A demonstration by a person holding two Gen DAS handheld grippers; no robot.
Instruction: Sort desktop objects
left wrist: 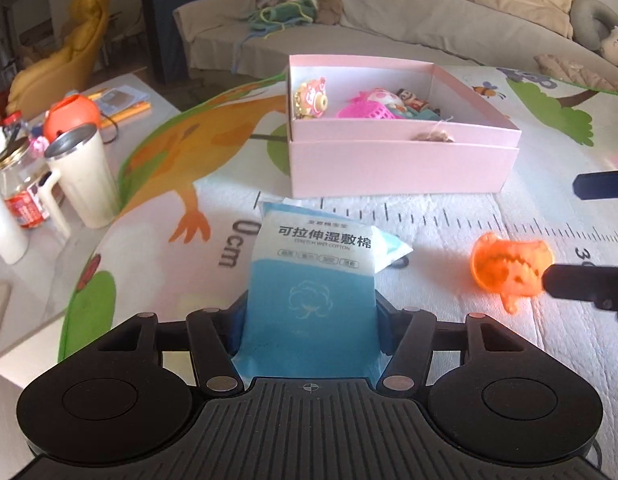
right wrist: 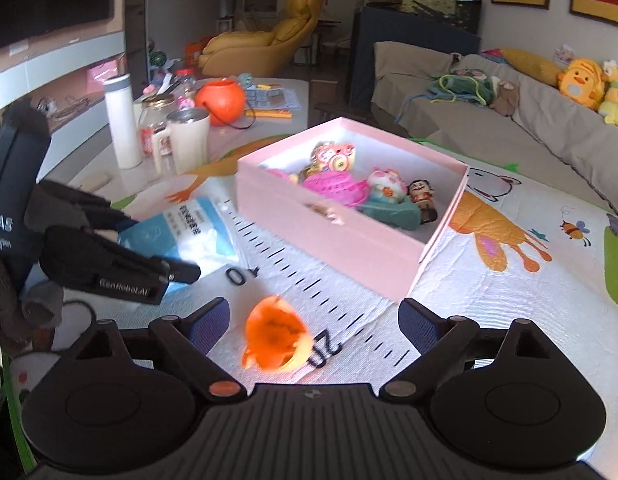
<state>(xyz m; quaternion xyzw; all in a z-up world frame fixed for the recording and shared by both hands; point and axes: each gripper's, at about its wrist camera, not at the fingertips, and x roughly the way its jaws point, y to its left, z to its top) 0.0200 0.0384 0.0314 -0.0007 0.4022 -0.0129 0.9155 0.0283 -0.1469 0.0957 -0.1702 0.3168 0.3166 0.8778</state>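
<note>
The left gripper [left wrist: 311,320] is closed on the near end of a blue wet-cotton pack [left wrist: 313,276], a soft, light, crinkly pouch best pinched mid-body. The right gripper [right wrist: 313,322] stands wide open, empty, around an orange toy [right wrist: 275,340] lying near the pink box [right wrist: 341,240].

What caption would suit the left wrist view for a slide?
Left claw clamps a blue cotton-pad packet on the play mat, facing the pink box; orange toy at right.
</note>
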